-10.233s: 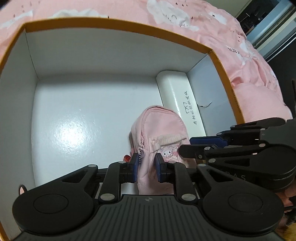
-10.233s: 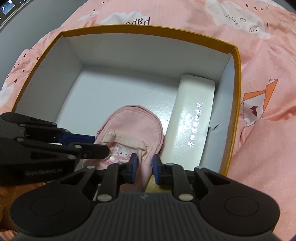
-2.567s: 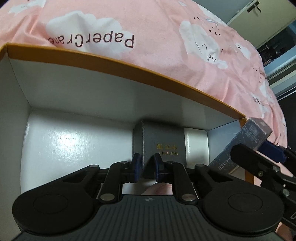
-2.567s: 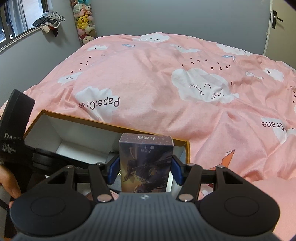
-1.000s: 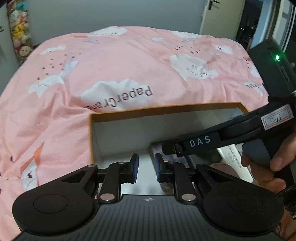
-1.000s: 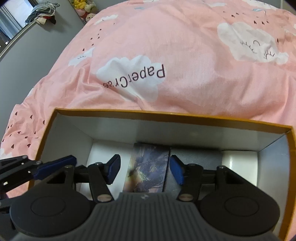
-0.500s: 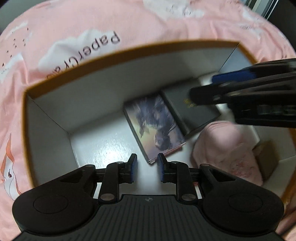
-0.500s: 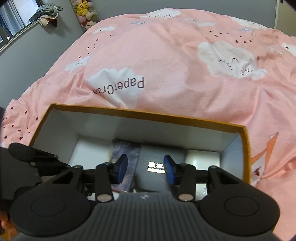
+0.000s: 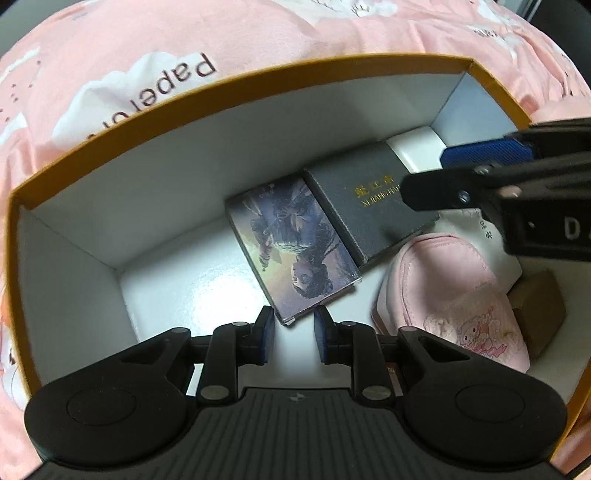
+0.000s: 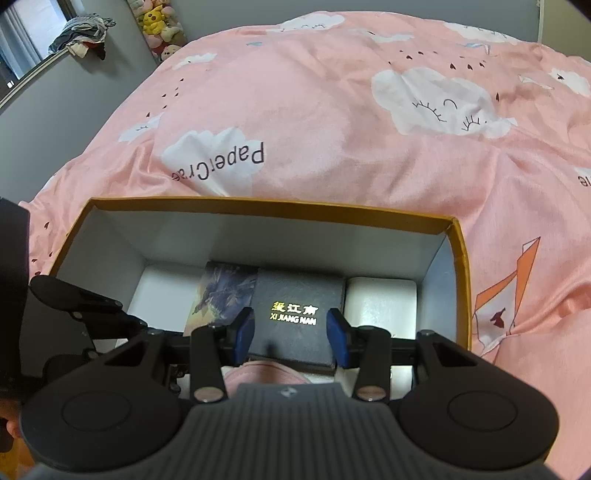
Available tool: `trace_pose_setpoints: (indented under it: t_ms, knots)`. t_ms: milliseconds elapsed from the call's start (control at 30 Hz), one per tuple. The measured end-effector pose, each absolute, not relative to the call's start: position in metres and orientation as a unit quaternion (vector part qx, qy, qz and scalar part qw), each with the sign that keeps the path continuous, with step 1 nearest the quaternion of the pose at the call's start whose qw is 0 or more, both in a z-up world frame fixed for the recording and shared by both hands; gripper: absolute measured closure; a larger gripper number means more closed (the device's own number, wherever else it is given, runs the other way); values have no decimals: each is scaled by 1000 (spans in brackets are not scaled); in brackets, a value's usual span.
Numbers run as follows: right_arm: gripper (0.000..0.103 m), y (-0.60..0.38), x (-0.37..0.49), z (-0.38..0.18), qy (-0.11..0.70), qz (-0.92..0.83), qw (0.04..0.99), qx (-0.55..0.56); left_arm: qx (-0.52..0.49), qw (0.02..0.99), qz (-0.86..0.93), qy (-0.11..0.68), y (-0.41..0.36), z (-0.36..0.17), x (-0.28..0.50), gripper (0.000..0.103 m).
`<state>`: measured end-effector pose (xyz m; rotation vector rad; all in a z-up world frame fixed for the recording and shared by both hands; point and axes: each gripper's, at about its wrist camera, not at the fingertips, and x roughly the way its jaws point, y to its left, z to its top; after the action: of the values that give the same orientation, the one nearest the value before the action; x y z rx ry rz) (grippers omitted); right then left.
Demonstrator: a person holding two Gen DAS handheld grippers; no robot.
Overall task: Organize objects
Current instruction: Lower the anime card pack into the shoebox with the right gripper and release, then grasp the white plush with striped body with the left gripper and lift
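An orange-rimmed white box (image 9: 221,77) lies on the pink bed. Inside, a picture-printed box (image 9: 291,254) lies flat beside a black box with gold lettering (image 9: 369,206). A white case (image 9: 417,144) sits at the far right wall and a pink mini backpack (image 9: 443,291) lies nearer. My left gripper (image 9: 293,332) points down over the picture box's near corner. Its jaws are closing, the corner shows between the tips, and the pads do not press on it. My right gripper (image 10: 291,332) hovers open and empty above the black box (image 10: 295,306).
A small brown object (image 9: 539,295) lies beside the backpack against the right wall. The box floor (image 9: 184,291) left of the picture box is bare white. Pink bedding (image 10: 332,129) with cloud prints surrounds the box. Plush toys (image 10: 162,22) and grey walls stand far behind.
My left gripper has tipped downward and dropped into the box, and its jaws stand wider. My right gripper has drawn back from the picture box and its jaws are narrower.
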<state>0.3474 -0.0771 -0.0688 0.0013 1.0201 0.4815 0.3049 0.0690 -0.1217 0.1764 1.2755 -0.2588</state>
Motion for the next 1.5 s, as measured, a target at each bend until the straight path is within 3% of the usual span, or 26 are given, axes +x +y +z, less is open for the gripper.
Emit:
trace_pose_setpoints:
  t_ms: [167, 433, 567, 967, 1067, 1500]
  knots:
    - [56, -84, 323, -47, 452, 243, 858, -4, 69, 855, -72, 510, 71, -83, 270, 75]
    - [52, -104, 243, -23, 385, 254, 887, -8, -66, 930, -13, 361, 55, -32, 163, 75]
    - [45, -115, 203, -20, 366, 248, 896, -29, -83, 925, -34, 370, 49, -26, 145, 75]
    - [45, -154, 129, -33, 395, 214, 893, -22, -133, 876, -108, 451, 51, -40, 77, 75]
    - [45, -159, 116, -44, 414, 205, 887, -15, -171, 865, -113, 457, 61, -44, 64, 64]
    - [48, -171, 92, -70, 474, 183, 861, -1, -177, 826, -121, 522, 61, -73, 42, 51]
